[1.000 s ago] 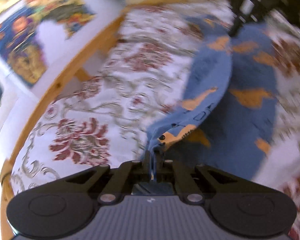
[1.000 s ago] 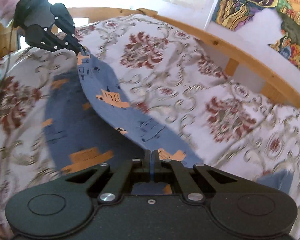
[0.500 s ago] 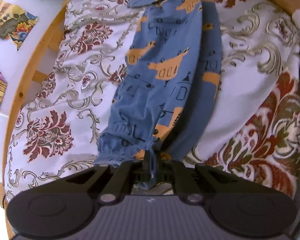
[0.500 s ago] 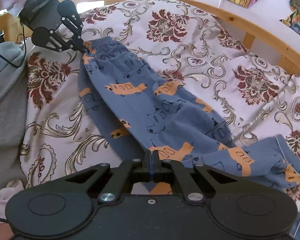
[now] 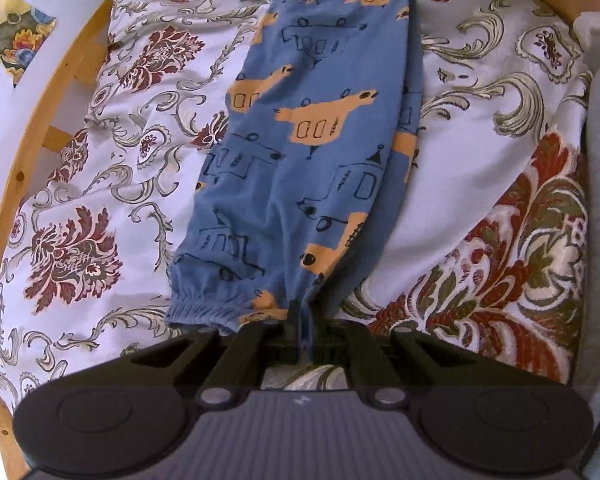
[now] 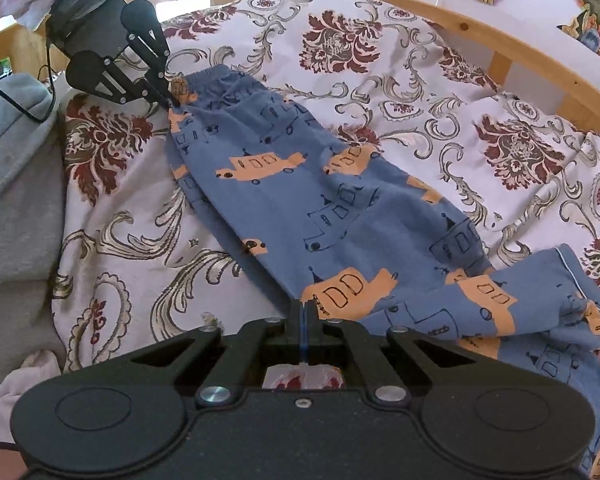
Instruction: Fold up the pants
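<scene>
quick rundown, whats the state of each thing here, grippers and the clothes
left hand-held gripper: shut on the pants' elastic waistband
right hand-held gripper: shut on the pants' far end
pants: laid out long on the bedspread, one layer over another
blue top: crumpled beside the pants

Mounted on each gripper, looking low and close along the pants (image 5: 300,152) from opposite ends, sharing pants (image 6: 340,216) and bed (image 6: 132,240).
</scene>
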